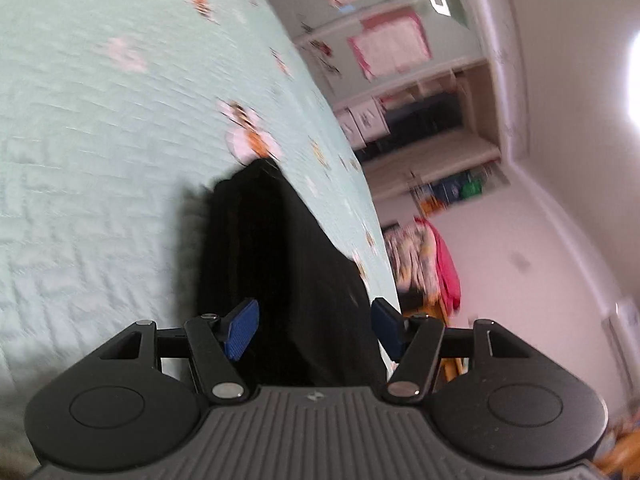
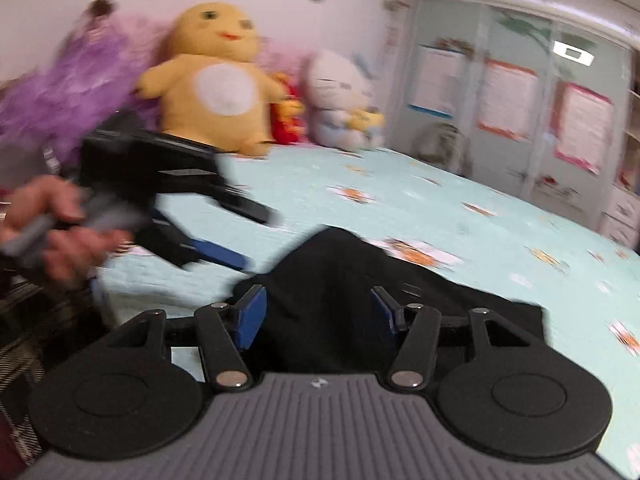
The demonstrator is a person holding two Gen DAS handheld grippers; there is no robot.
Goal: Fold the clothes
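One black garment (image 2: 340,280) on mint bedspread (image 2: 440,200), two tools, left (image 1: 314,328) and right (image 2: 318,316), both released

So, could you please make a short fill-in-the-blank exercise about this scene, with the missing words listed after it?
1. The dark garment lying on the bed is ____ in colour.
2. The quilted bed cover is pale ____ with small orange prints.
3. The big plush toy against the wall is ____ with a white belly.
4. Both the left gripper and the right gripper have their jaws ____.

Missing words: black; green; yellow; open
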